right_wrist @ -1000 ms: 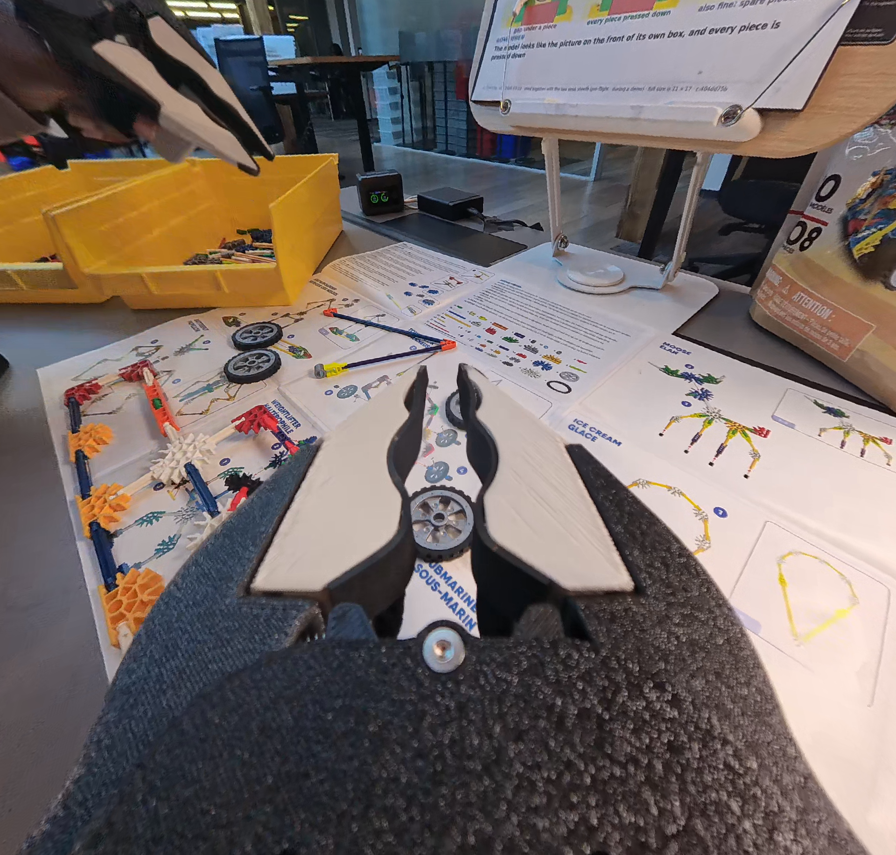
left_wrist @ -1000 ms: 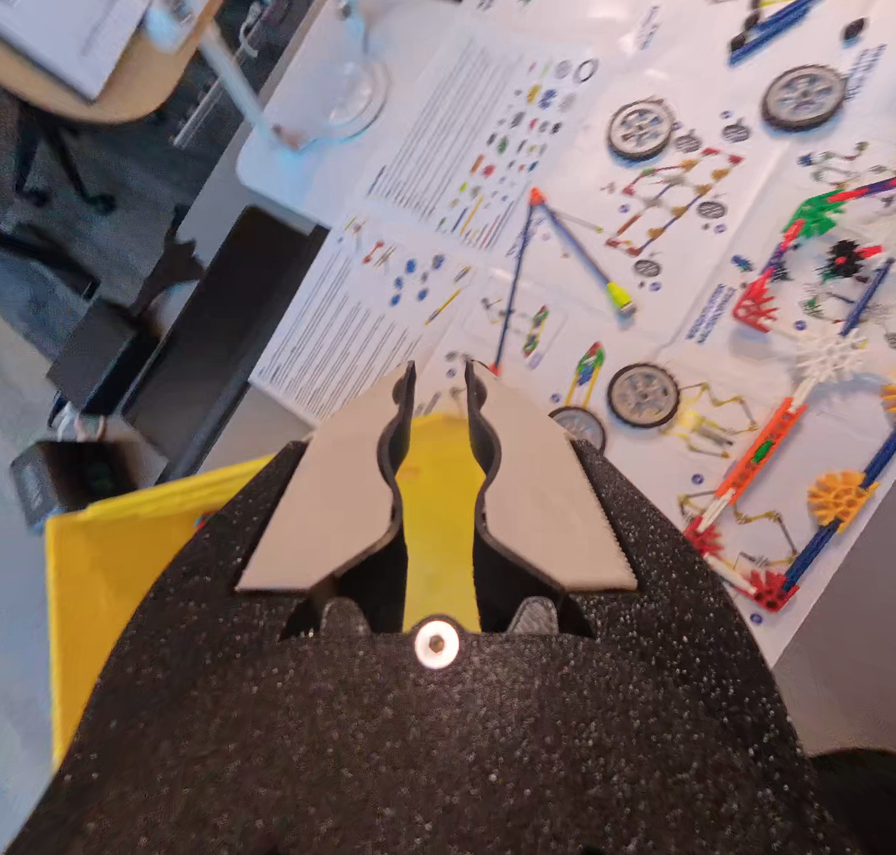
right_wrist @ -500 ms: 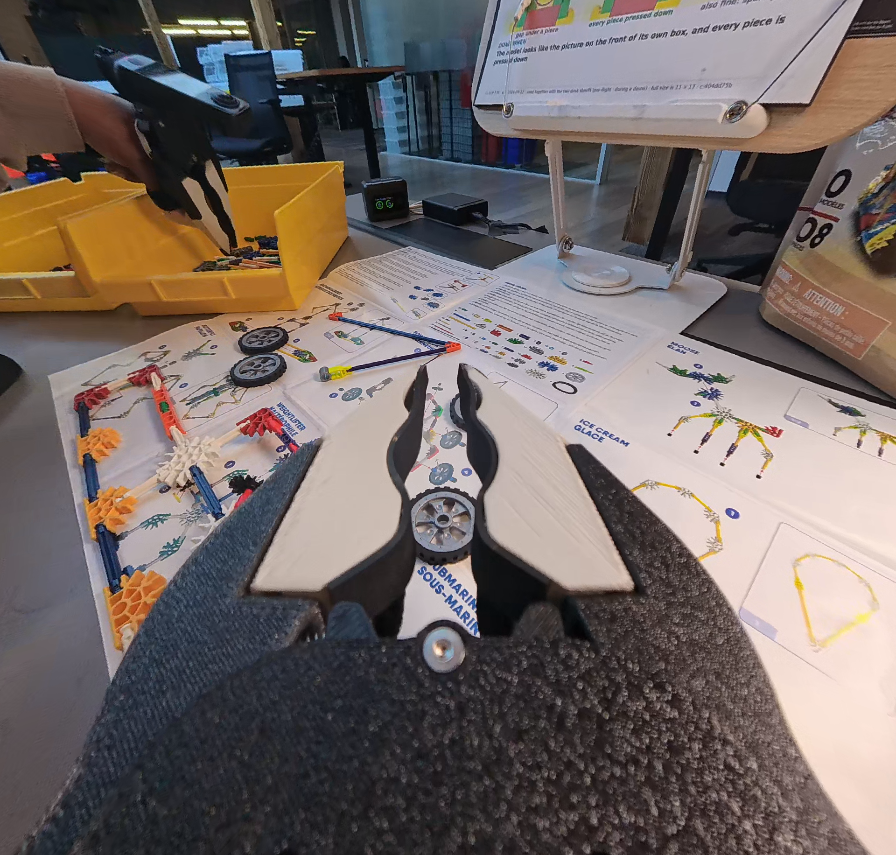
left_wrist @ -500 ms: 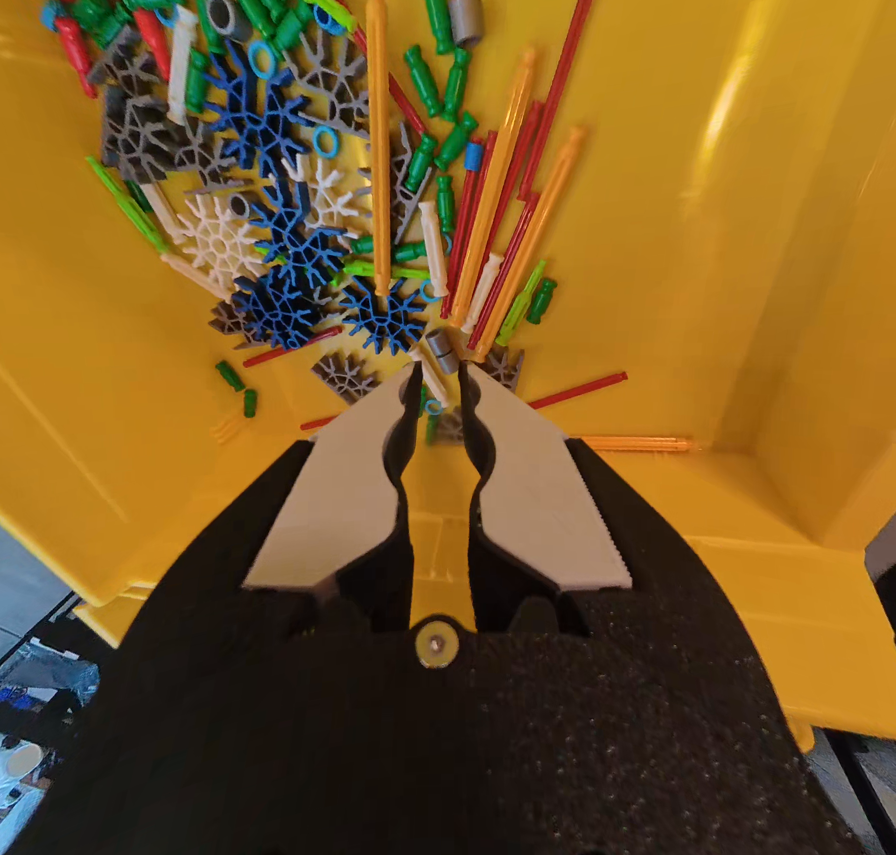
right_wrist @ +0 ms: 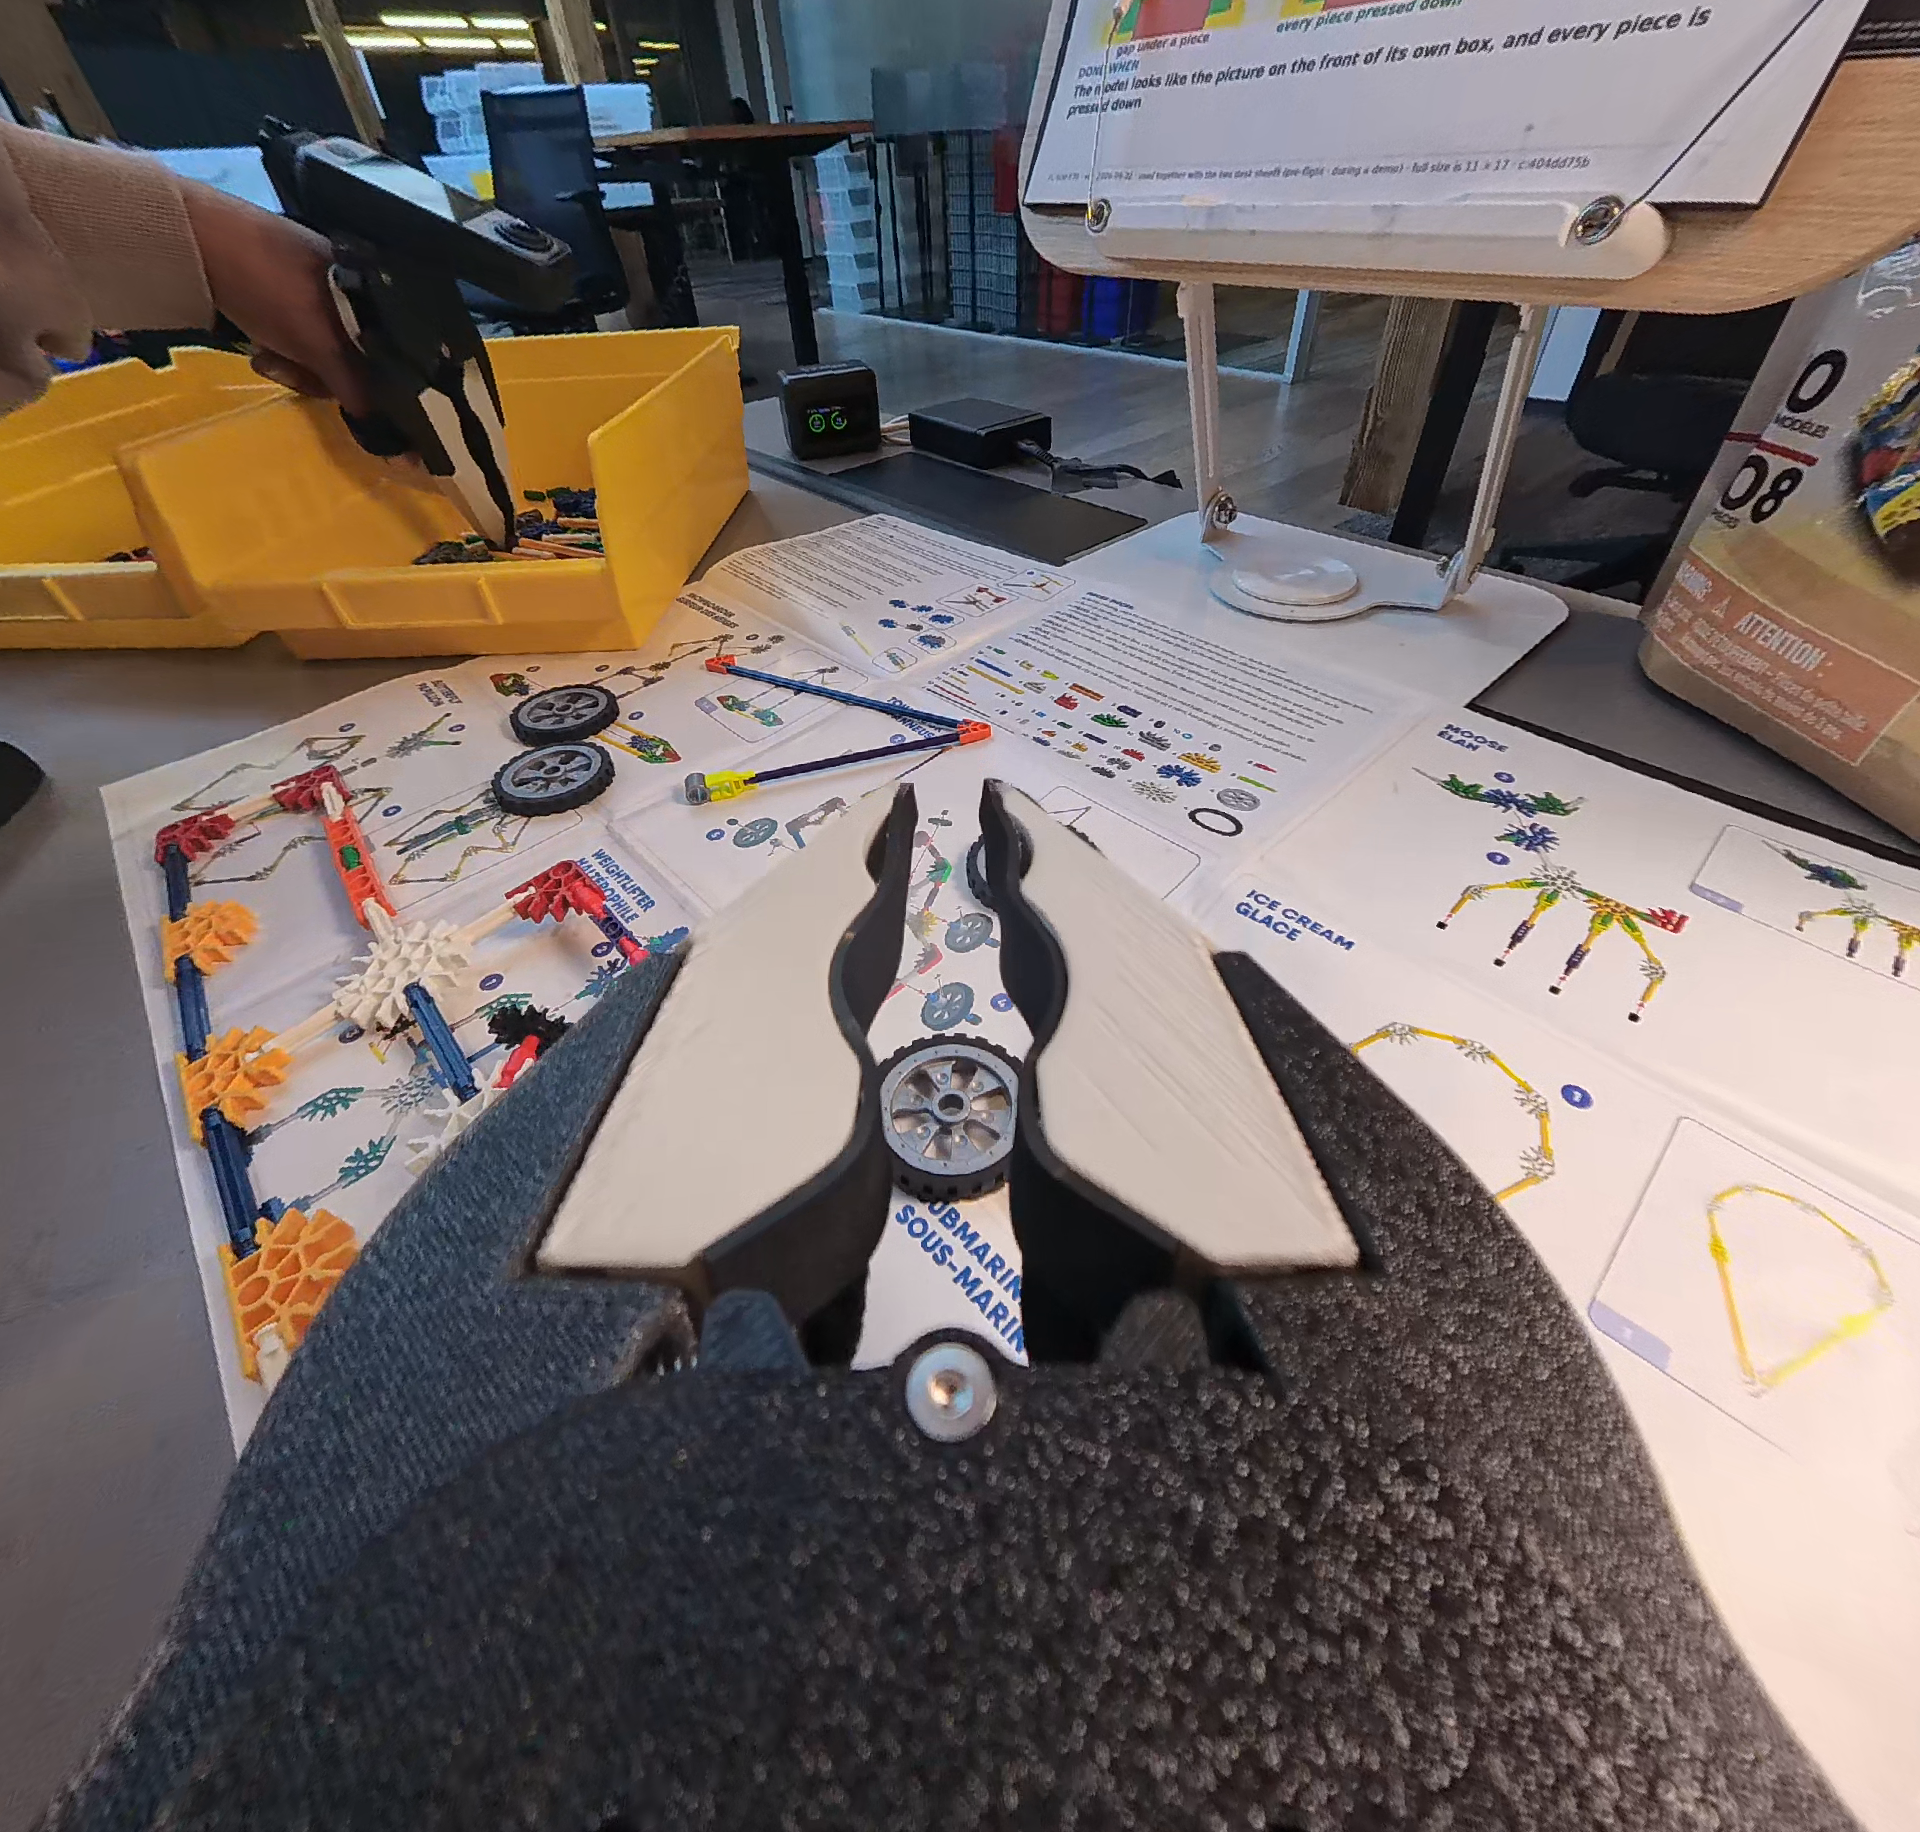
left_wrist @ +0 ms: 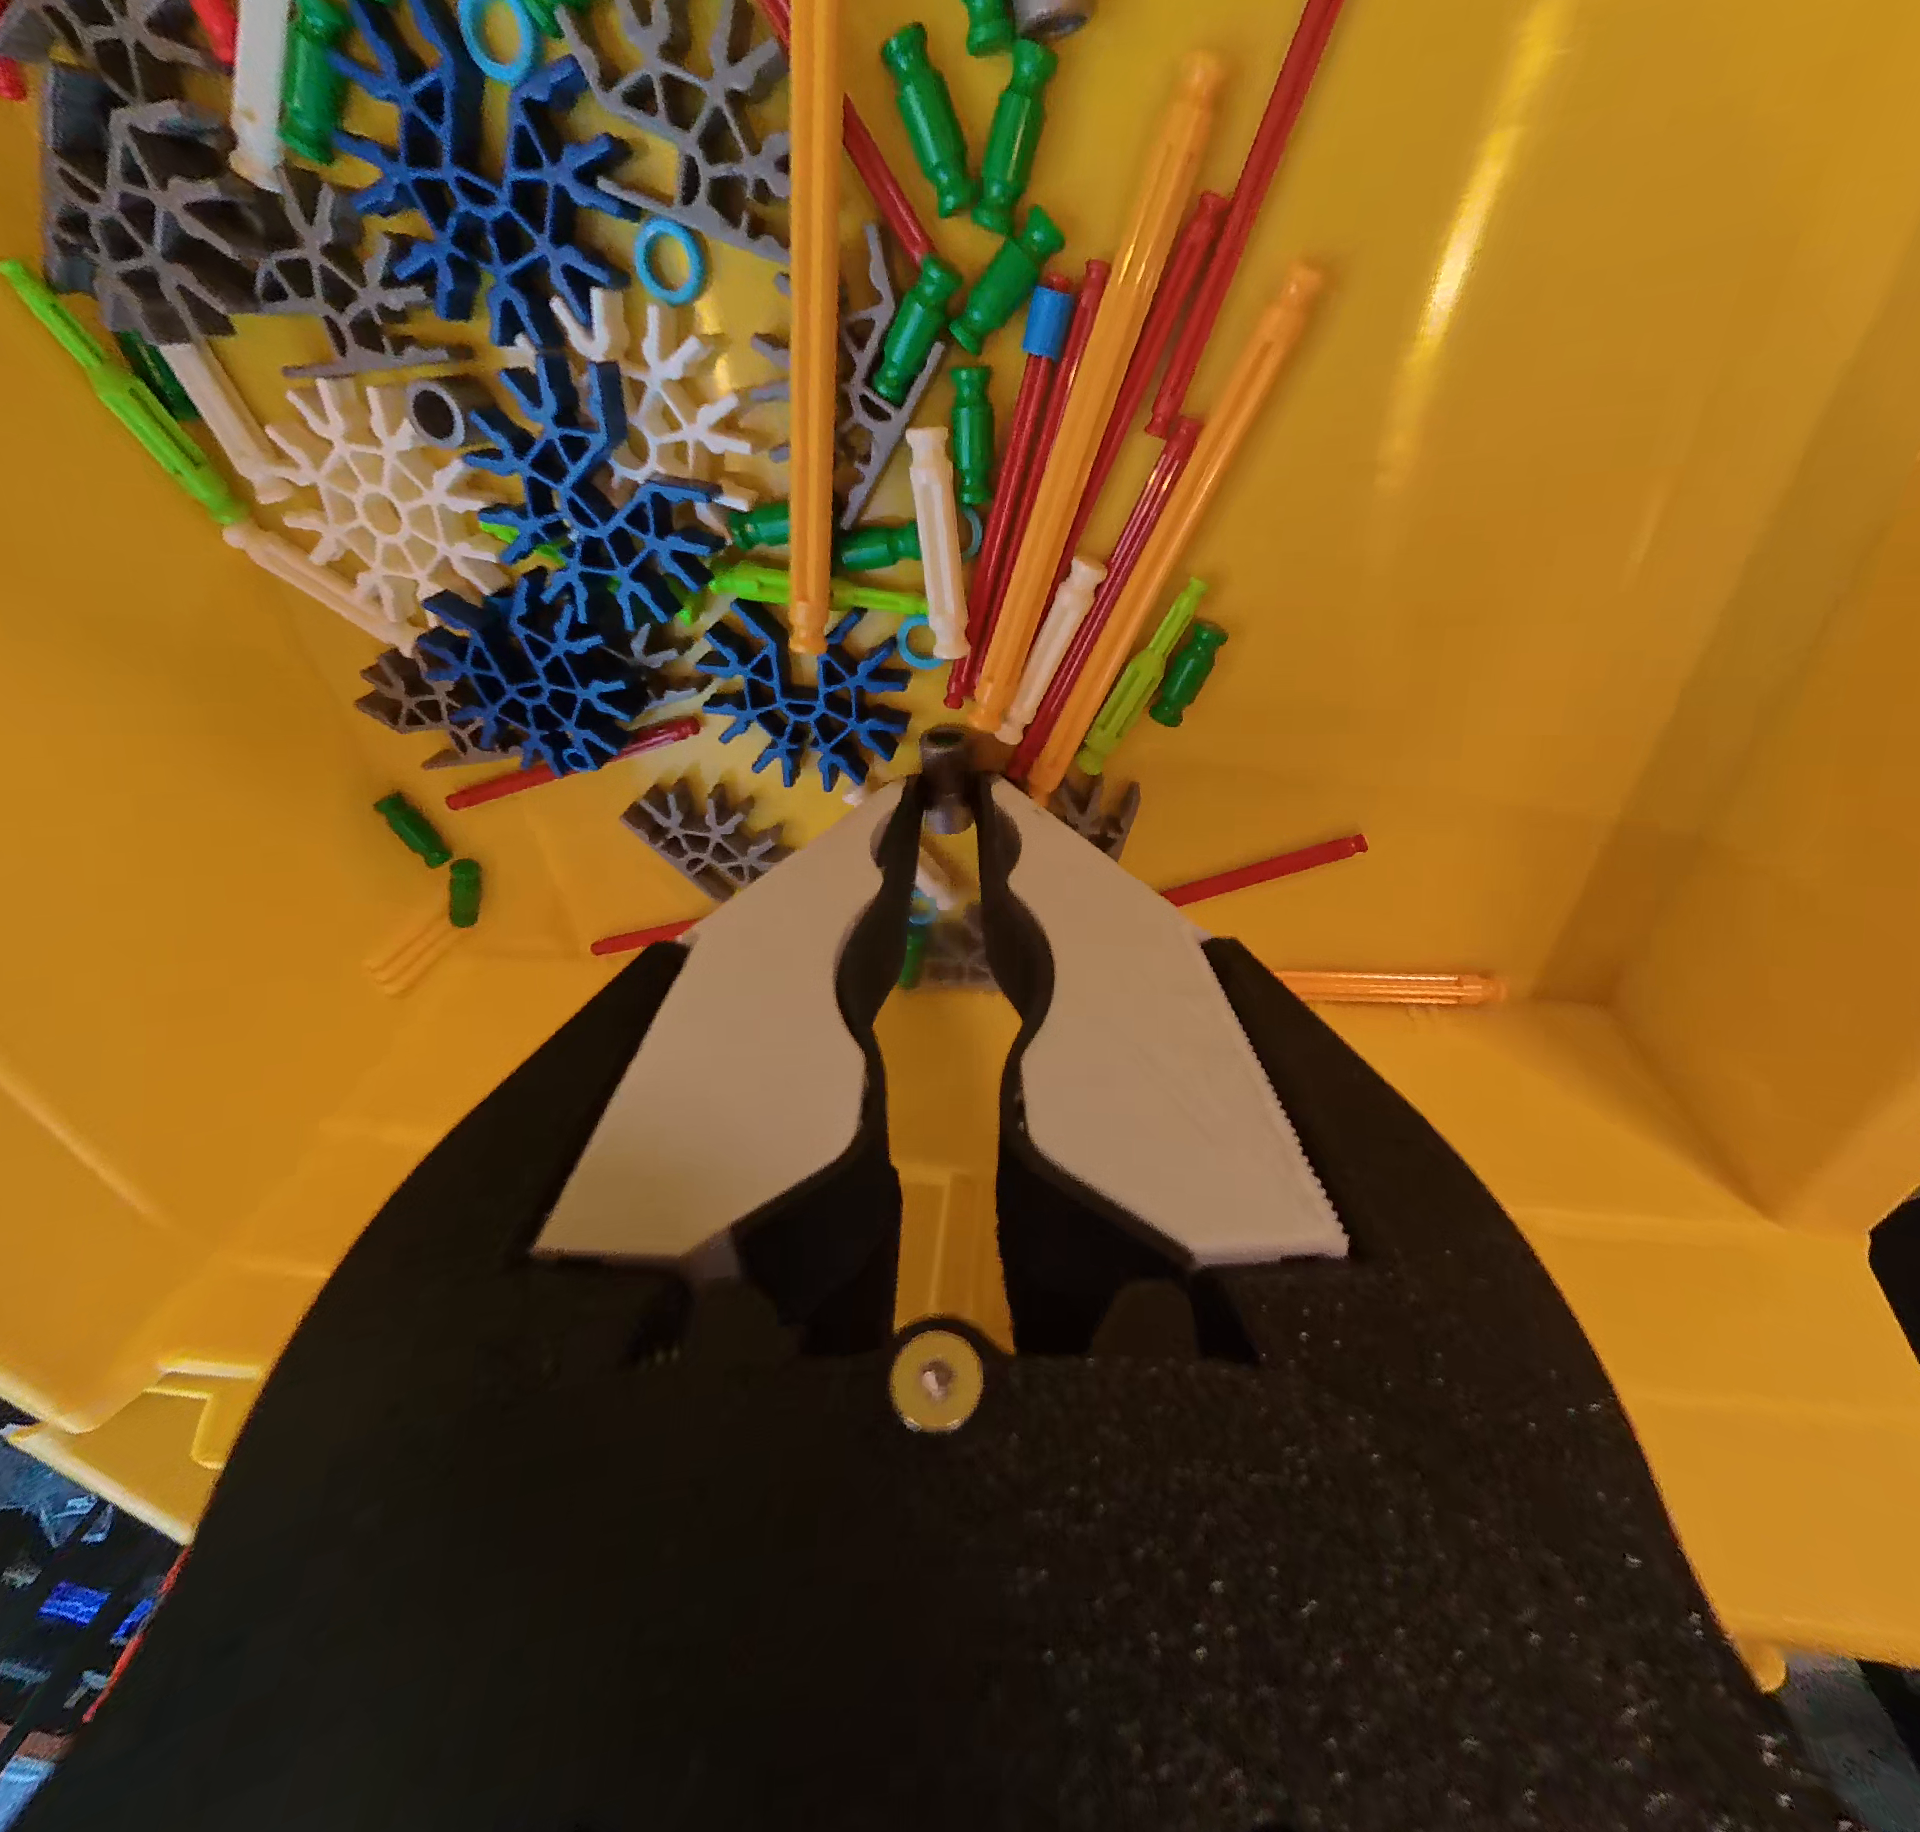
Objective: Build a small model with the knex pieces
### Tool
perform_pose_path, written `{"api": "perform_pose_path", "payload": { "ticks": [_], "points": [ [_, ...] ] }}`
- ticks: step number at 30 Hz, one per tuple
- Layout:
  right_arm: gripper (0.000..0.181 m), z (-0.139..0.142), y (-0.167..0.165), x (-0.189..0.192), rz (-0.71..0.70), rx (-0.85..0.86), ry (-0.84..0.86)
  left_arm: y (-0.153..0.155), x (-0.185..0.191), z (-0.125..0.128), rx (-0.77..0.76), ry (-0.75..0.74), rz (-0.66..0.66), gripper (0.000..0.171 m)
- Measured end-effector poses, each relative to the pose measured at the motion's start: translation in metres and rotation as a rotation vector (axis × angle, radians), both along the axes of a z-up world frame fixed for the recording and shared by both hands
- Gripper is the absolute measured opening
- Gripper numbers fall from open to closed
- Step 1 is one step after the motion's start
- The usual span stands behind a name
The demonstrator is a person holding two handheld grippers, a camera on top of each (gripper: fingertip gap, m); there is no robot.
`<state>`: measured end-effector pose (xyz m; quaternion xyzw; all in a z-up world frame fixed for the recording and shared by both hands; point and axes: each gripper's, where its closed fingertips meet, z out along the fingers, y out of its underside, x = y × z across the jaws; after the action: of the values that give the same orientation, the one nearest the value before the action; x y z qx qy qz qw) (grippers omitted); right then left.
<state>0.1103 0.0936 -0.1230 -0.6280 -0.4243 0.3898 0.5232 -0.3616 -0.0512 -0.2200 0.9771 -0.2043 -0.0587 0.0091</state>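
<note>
The left claw (left_wrist: 943, 795) is down inside the yellow bin (left_wrist: 1558, 432), tips pinched in on a small grey spacer tube (left_wrist: 943, 780) at the near edge of the parts pile, right between a blue snowflake connector (left_wrist: 805, 707) and the bundle of orange and red rods (left_wrist: 1101, 494). The gap at the tips is narrow and the tube fills it, so I'd call it clamped or very nearly. The tube is tiny and round, so my take is to squeeze it square across the middle and lift straight up, otherwise it'll pop out sideways or drag the white rod (left_wrist: 935, 546) along. The right claw (right_wrist: 945, 811) hovers over the instruction sheet (right_wrist: 1351, 951) on the desk (right_wrist: 62, 1055), fingers slightly apart, with a grey wheel (right_wrist: 948, 1117) sitting in the wider hollow between them. Can't tell if it's gripped or just lying on the paper underneath.
</note>
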Motion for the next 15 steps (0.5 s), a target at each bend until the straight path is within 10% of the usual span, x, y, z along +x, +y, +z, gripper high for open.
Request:
{"api": "perform_pose_path", "payload": {
  "ticks": [9, 15],
  "points": [
    [0.011, -0.001, 0.0, 0.0, 0.0, 0.004, -0.006, 0.014, 0.013, 0.032, 0.137, -0.081, -0.013, 0.007],
    [0.011, 0.001, -0.001, -0.001, 0.004, 0.008, 0.0, 0.045, 0.11, 0.11, 0.438, -0.326, -0.213, 0.007]
  ]
}}
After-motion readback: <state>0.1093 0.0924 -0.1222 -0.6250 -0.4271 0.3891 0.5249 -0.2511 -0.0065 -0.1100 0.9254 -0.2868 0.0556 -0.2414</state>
